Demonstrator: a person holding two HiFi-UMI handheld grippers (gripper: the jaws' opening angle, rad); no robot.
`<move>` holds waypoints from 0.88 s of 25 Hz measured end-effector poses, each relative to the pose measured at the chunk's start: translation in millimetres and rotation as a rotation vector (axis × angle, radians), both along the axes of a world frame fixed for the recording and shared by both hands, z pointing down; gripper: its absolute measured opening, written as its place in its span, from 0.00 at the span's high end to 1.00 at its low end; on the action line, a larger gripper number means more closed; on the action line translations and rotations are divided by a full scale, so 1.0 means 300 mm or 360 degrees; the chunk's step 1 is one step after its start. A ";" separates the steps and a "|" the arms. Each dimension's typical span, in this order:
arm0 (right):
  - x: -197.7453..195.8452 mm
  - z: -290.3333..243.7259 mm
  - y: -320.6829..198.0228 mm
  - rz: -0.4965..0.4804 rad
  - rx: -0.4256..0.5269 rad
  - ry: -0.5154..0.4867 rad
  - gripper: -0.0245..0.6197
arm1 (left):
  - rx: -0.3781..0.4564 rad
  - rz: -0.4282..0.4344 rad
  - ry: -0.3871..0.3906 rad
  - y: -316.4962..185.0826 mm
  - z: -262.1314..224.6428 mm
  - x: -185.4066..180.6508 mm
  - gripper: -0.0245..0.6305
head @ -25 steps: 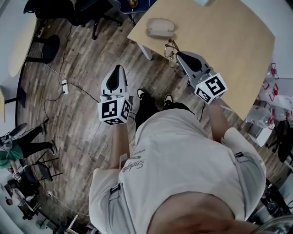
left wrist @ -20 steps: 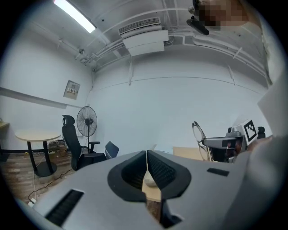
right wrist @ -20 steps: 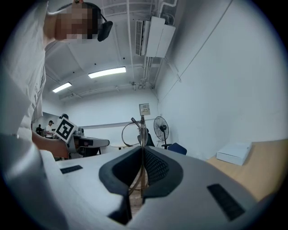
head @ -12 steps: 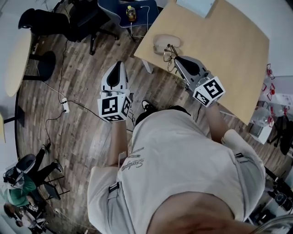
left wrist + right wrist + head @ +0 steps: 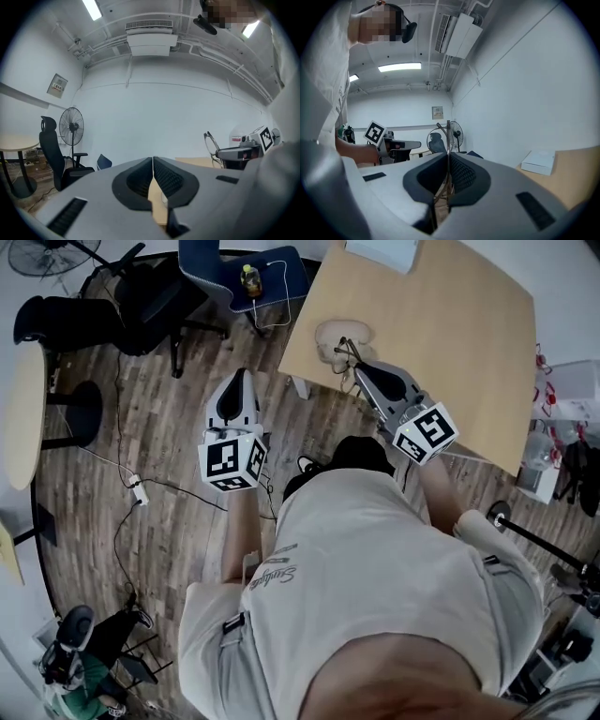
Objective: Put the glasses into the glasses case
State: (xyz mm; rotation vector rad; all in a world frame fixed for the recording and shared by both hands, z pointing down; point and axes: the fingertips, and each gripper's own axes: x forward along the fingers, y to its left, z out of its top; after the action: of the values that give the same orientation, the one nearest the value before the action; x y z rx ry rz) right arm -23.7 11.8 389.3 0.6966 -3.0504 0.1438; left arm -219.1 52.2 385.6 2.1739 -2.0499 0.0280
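Observation:
The beige glasses case (image 5: 333,337) lies shut near the left corner of the light wooden table (image 5: 450,324). My right gripper (image 5: 356,366) is shut on the thin wire-framed glasses (image 5: 348,352) and holds them just by the case's near side. From the right gripper view the frame (image 5: 442,136) stands upright between the jaws of my right gripper (image 5: 447,157). My left gripper (image 5: 241,378) hovers over the floor left of the table, shut and holding nothing. In its own view its jaws meet, and the glasses (image 5: 211,144) show to the right.
A white box (image 5: 380,251) lies on the table's far side. Black office chairs (image 5: 141,292) and a blue chair (image 5: 281,263) with a bottle (image 5: 248,277) stand beyond the table's corner. A cable with a power strip (image 5: 139,491) runs across the wooden floor.
Both grippers have moved forward toward the table. The glasses in the right gripper now sit right beside the case; the left gripper stays shut and empty.

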 end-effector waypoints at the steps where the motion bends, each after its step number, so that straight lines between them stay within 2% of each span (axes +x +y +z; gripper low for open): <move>1: 0.006 0.005 -0.003 0.0010 -0.0006 0.0017 0.95 | -0.0006 0.0014 0.0014 -0.013 0.007 0.001 0.94; 8: 0.030 0.045 -0.136 0.0083 -0.0058 0.0020 0.95 | -0.0057 0.0084 0.0017 -0.181 0.049 0.014 0.94; 12: 0.008 0.083 -0.275 0.0079 -0.0103 -0.0010 0.95 | -0.0095 0.0096 -0.0006 -0.311 0.055 0.000 0.94; 22: -0.040 0.090 -0.601 0.0066 -0.0035 -0.0057 0.95 | -0.0132 0.0158 -0.0071 -0.644 0.072 -0.007 0.94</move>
State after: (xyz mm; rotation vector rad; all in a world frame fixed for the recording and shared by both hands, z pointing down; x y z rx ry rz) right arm -35.7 -168.6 416.2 0.7647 -3.0642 0.1915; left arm -221.1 -141.1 407.1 2.2419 -1.9251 0.1712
